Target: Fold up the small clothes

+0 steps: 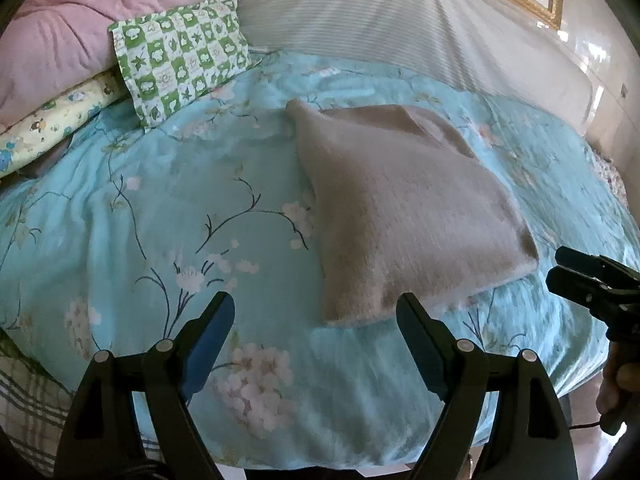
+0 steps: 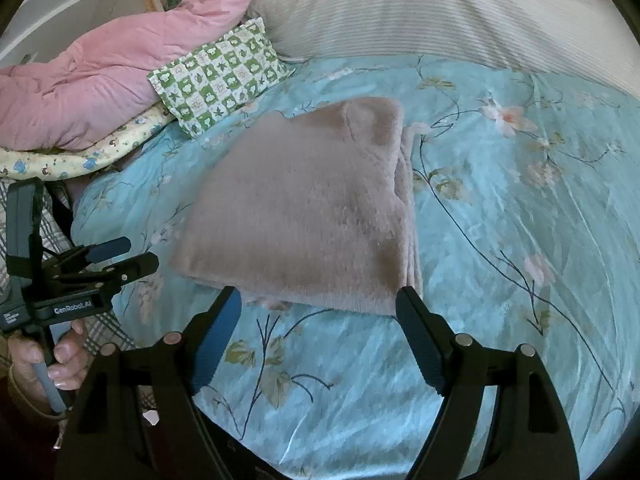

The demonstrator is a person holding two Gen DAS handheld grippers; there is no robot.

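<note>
A fuzzy beige garment (image 1: 404,208) lies folded into a thick rectangle on the blue floral bedspread (image 1: 160,208). It also shows in the right wrist view (image 2: 304,212), with stacked layers along its right edge. My left gripper (image 1: 316,308) is open and empty, just short of the garment's near edge. My right gripper (image 2: 318,300) is open and empty, its fingertips at the garment's near edge. The right gripper shows in the left wrist view (image 1: 560,270) beside the garment's near right corner. The left gripper shows in the right wrist view (image 2: 140,254) to the garment's left.
A green checked pillow (image 1: 182,56) lies behind the garment on the left, with a pink quilt (image 1: 60,32) and a yellow patterned cloth (image 1: 52,124) beyond it. A white striped bolster (image 1: 400,20) runs along the back. The bed's edge is below my grippers.
</note>
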